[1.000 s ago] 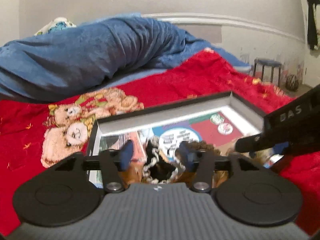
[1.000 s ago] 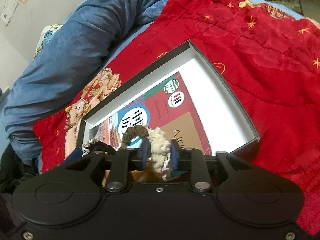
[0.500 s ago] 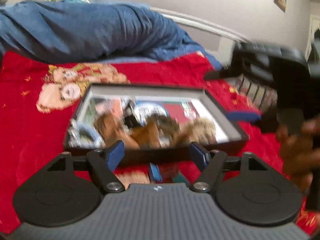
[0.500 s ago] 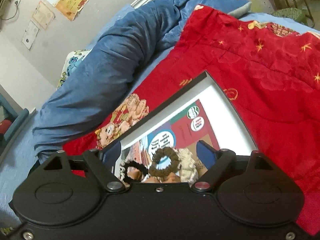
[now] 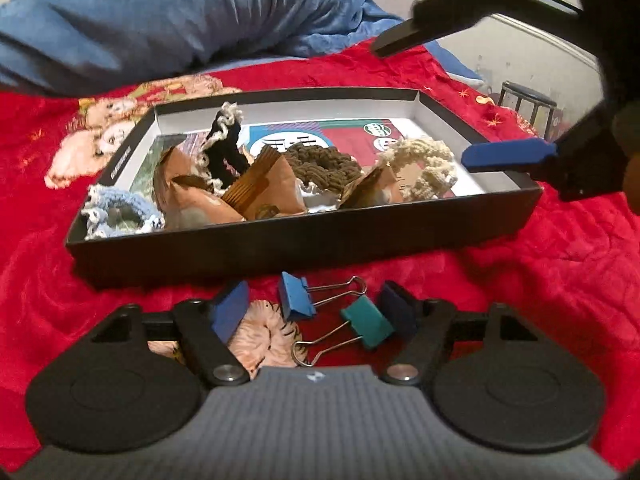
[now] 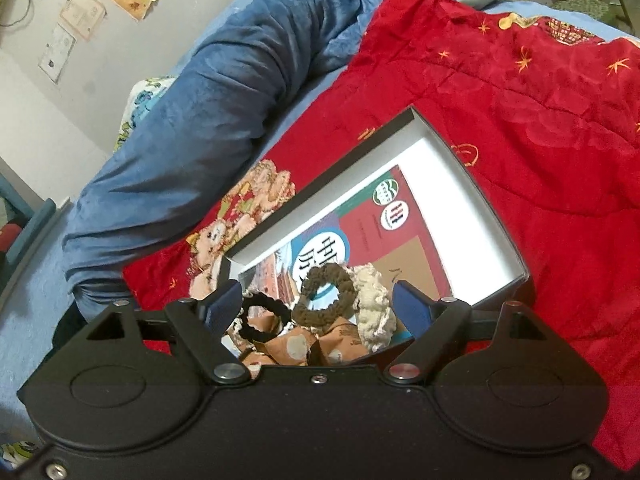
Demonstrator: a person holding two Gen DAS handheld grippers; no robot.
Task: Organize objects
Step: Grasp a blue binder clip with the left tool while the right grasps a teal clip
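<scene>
A shallow black box (image 5: 304, 240) lies on the red blanket and holds black (image 5: 222, 144), brown (image 5: 320, 166), cream (image 5: 424, 160) and light blue (image 5: 120, 208) crocheted scrunchies plus brown paper packets (image 5: 264, 188). My left gripper (image 5: 314, 310) is open and empty, low in front of the box. Between its fingers lie a blue binder clip (image 5: 296, 298), a teal binder clip (image 5: 366, 320) and a pink scrunchie (image 5: 262, 340). My right gripper (image 6: 318, 306) is open and empty above the box (image 6: 400, 132), over the brown scrunchie (image 6: 328, 296). It also shows in the left wrist view at upper right.
A rolled blue blanket (image 5: 160, 20) lies behind the box against the wall. The red blanket (image 5: 560, 264) covers the bed around the box. A stool (image 5: 528, 100) stands past the bed's right end.
My right gripper opened and let go of the cream scrunchie into the box, then rose. My left gripper opened wider and pulled back out of the box to the clips in front.
</scene>
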